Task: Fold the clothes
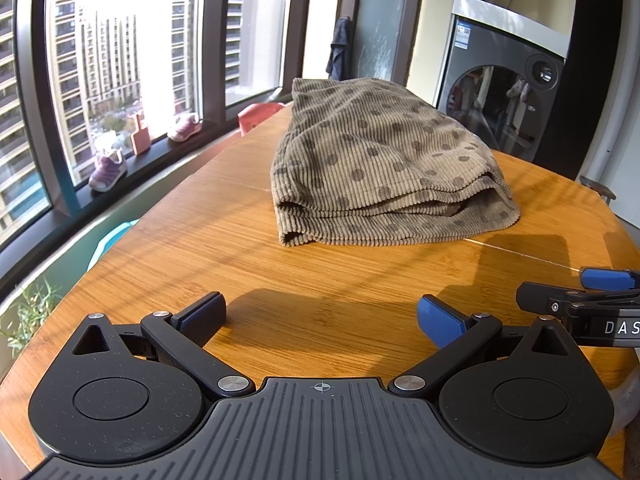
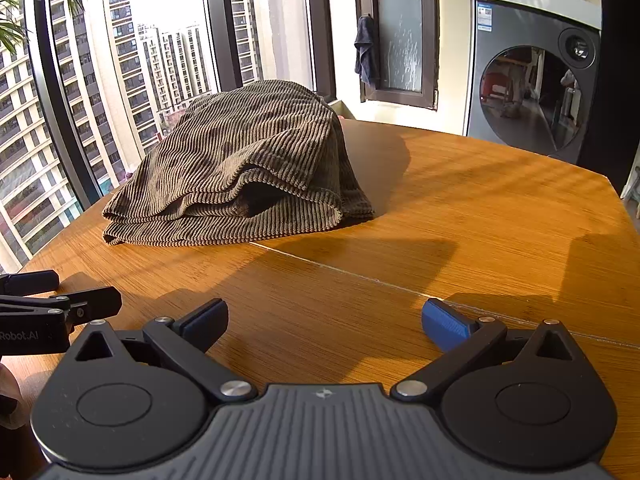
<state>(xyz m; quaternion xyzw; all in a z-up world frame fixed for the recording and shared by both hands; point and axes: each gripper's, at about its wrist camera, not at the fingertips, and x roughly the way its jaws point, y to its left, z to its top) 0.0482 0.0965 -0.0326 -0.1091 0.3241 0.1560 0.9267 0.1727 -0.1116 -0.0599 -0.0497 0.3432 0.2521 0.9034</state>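
Both grippers hover level and side by side over the table's [image 1: 208, 248] near edge, left gripper [image 1: 320, 316] and right gripper [image 2: 325, 318] with jaws spread wide, holding nothing; the folded garment [image 1: 380, 164] lies beyond them toward the window edge, its far side hidden

Colours and patterns on the worktop

Olive-brown ribbed corduroy garment [image 1: 384, 160] dotted with darker spots; honey-orange wood-grain worktop [image 1: 280, 280]; black grippers with blue pads [image 1: 440, 320]; pink-and-purple shoes [image 1: 107, 168] far left; grey washing machine [image 2: 532, 80] far right.
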